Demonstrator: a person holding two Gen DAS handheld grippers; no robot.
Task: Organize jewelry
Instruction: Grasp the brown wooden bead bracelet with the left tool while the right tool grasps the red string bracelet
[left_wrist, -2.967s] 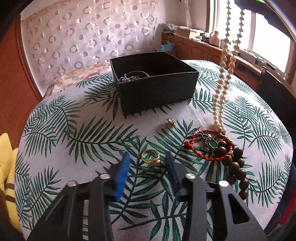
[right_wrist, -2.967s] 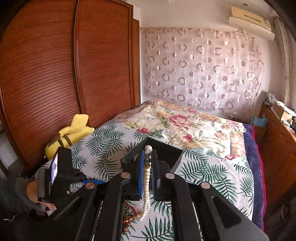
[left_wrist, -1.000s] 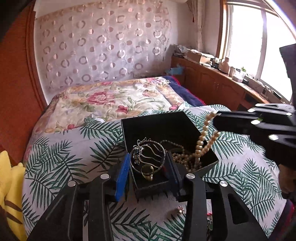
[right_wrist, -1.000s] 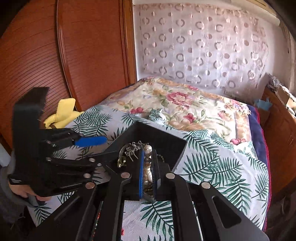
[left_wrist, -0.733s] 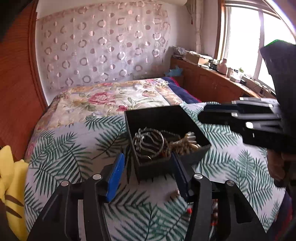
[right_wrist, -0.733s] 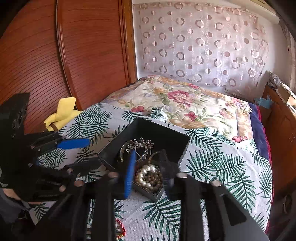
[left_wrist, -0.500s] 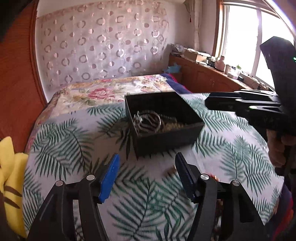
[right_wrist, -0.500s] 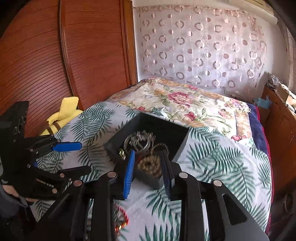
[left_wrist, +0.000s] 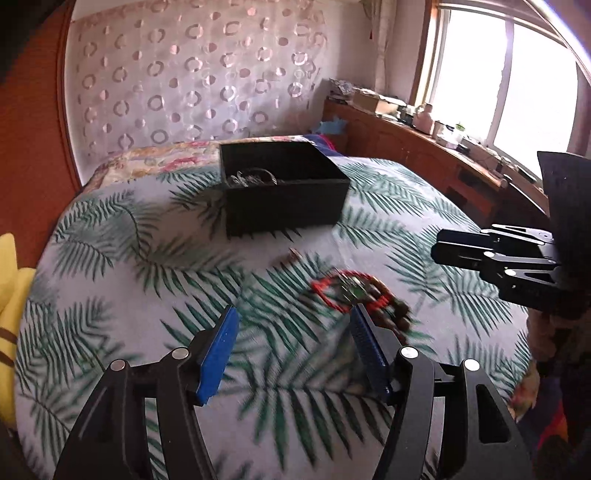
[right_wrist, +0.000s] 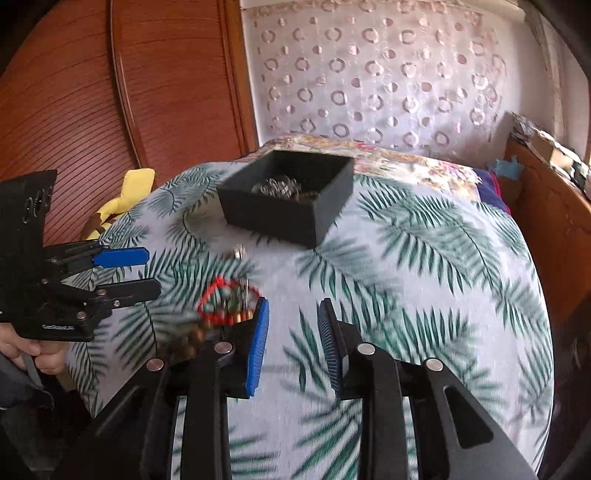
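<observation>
Nearest, the left claw (left_wrist: 293, 345) stands with its blue-padded fingers well apart and nothing between them, above the palm-leaf bedspread (left_wrist: 147, 280); its jaws have just been opening. The right claw (right_wrist: 293, 345) is also parted, more narrowly, and empty, having just been opening too. Its left finger cuts off part of the jewelry heap beside it. That heap, a red cord bracelet (left_wrist: 345, 291) tangled with dark brown wooden beads (right_wrist: 192, 338), lies on the bedspread just ahead of both claws; motion blur smears it, so the small greenish piece at its centre cannot be made out. A little farther, a small metal trinket (right_wrist: 240, 253) lies alone, too blurred to identify. Beyond it sits the black box (left_wrist: 284, 199), open-topped, holding a silver wire bangle (left_wrist: 253, 175) and darker beaded pieces; its near wall hides most of the contents. Farthest, a floral quilt (right_wrist: 406, 162) and a circle-patterned curtain (right_wrist: 369, 74) close the scene. A yellow soft toy (right_wrist: 125, 195) is partly cut off by the bed's edge.
</observation>
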